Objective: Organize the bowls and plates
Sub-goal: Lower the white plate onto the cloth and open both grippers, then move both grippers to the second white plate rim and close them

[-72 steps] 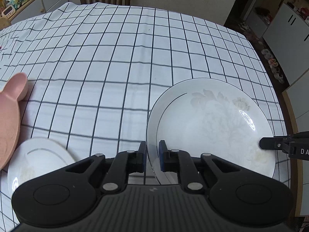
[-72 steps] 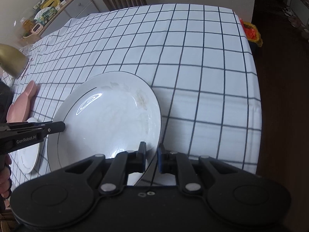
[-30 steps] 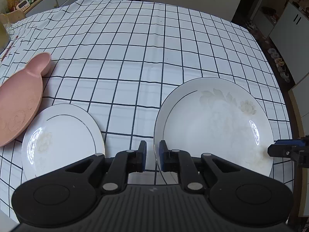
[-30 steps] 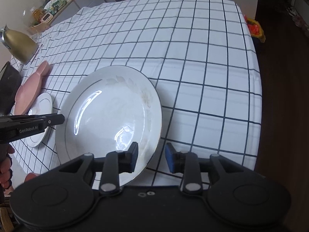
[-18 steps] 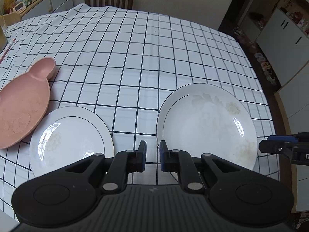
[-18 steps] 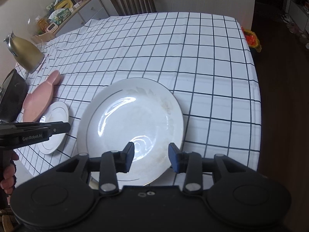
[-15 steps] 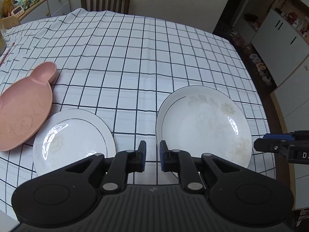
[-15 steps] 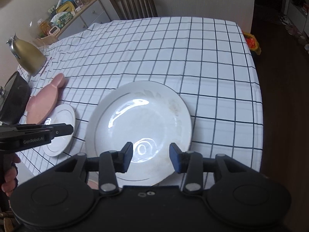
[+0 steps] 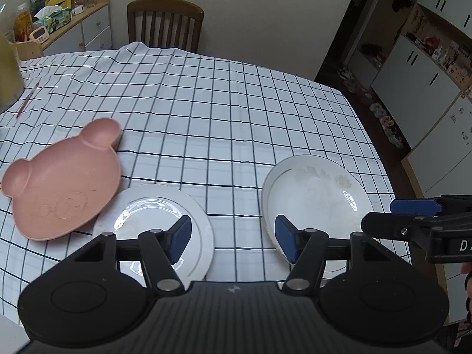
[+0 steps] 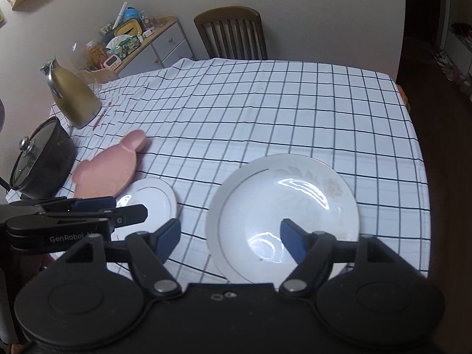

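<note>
A large white plate [image 9: 317,197] [image 10: 283,206] with a faint flower print lies on the checked tablecloth near the table's right front edge. Left of it lies a small white plate [image 9: 159,221] [image 10: 147,200], its far-left rim tucked under a pink bear-shaped plate [image 9: 63,177] [image 10: 110,168]. My left gripper [image 9: 233,240] hangs above the gap between the two white plates, jaws opening, nothing between them. My right gripper [image 10: 230,239] hovers over the large plate's near-left rim, jaws opening, holding nothing. Each gripper shows at the edge of the other's view.
A black lidded pot [image 10: 41,162] and a gold jug [image 10: 73,94] stand at the table's left end. A wooden chair [image 9: 165,25] is at the far side, with a cluttered sideboard [image 10: 138,47] behind. White cabinets [image 9: 424,67] stand off to the right.
Both grippers let go of the large plate's rim, rose and pulled back, and their jaws spread wide. The large plate now rests flat on the cloth.
</note>
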{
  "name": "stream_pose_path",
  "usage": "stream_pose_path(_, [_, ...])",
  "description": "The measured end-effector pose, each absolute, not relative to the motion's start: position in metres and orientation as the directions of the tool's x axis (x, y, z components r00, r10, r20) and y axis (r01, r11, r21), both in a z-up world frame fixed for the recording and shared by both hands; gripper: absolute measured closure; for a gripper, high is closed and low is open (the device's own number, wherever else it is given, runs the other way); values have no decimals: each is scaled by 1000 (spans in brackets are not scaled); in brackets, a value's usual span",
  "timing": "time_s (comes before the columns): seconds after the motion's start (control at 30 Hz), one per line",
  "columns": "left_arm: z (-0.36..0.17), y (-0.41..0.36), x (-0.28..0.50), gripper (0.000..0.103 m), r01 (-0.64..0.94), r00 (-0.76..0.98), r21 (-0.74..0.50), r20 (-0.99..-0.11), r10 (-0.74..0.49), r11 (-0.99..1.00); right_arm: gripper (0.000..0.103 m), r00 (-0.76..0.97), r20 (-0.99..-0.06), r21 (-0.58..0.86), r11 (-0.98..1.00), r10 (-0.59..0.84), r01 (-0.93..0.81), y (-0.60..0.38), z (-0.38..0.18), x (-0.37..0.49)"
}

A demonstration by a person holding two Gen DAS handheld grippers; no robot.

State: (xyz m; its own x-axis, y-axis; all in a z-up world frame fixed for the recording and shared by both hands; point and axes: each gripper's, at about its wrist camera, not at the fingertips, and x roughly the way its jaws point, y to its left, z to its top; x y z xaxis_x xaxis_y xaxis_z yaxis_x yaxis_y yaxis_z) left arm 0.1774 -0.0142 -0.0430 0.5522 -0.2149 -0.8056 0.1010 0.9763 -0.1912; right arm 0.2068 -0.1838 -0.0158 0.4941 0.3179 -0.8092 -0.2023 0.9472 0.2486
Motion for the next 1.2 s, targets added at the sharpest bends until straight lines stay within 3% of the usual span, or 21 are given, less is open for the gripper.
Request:
stream_pose_path(0.13, [-40,8,173,39,91,579,-193,-788,-209,977,12,498,-807,226,945,319,-239,-156,-14,208])
stream_pose_path(0.27, [-40,26,169,26,78,611,-176,-770,-187,981,8,496,-804,204,936,327,-285,-129,-16,213])
stream_pose_path(0.7, [-70,92,177,25,-81,592,-188,-799,-105,979,5,456,-830,185,931,320,-316,-73,-48,247])
stream_pose_path(1.2, [-133,122,189,26,-181,508,-207,-857,-89,962,29,309,-901,201,925,304,-324,-47,-113,282])
